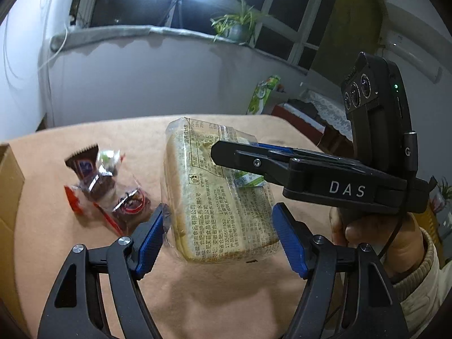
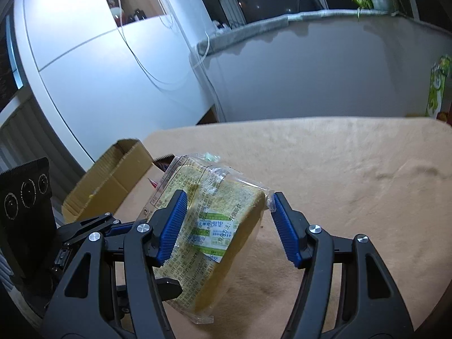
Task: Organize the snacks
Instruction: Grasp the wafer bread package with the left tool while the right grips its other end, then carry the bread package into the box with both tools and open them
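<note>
Cardboard box [image 1: 10, 197] cut by the left edge; snack wrappers [image 1: 107, 189] blurred, labels unreadable.

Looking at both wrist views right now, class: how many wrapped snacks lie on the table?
3 that I can make out: the bagged bread loaf between the open left gripper's fingers, plus a brown-wrapped snack and a clear-wrapped one piled at its left. More may hide in that pile.
</note>
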Available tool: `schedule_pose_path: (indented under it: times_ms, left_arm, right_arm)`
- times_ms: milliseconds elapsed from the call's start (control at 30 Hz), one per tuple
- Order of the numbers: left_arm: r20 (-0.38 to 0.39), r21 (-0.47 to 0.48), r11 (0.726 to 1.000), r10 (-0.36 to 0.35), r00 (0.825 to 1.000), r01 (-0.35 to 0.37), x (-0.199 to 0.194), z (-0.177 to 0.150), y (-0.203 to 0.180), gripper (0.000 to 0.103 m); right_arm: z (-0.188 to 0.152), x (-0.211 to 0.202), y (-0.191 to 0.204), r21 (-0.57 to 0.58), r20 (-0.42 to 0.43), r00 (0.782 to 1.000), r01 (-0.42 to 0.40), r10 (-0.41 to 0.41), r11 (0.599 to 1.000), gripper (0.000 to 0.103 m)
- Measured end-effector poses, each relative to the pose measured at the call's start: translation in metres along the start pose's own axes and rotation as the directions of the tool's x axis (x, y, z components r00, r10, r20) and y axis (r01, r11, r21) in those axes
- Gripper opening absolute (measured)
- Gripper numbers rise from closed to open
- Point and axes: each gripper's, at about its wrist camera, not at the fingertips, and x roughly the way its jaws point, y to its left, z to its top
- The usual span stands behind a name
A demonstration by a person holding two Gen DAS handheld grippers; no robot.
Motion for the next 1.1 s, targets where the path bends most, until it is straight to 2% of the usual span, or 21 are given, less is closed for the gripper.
schedule_pose_path:
  times_ms: [300,567,800,1100]
  left_arm:
    - [0.086,0.0,1.0,0.005,0.996,-0.005,-0.038,0.001,0.002,0.073]
    - [0.155,-0.067,0.998,0.027,0.988,-0.017,-0.075,-0.013,0.027,0.073]
    - [0.233,-0.156,0.986,0.091,0.968,-0.055,-0.12,-0.025,0.072,0.073]
    - [0.292,-0.261,0.949,0.254,0.922,-0.179,-0.183,-0.044,0.134,0.073]
  right_arm:
    - [0.022,-0.031,0.047,-0.081,0.064,0.998,-0.004,0.009,0.997,0.064]
    - [0.032,-0.02,0.106,-0.169,0.057,0.998,-0.017,0.027,0.985,0.064]
    - [0.046,0.004,0.169,-0.273,0.031,0.997,-0.062,0.073,0.96,0.064]
    - [0.056,0.051,0.264,-0.38,-0.016,0.981,-0.186,0.194,0.906,0.064]
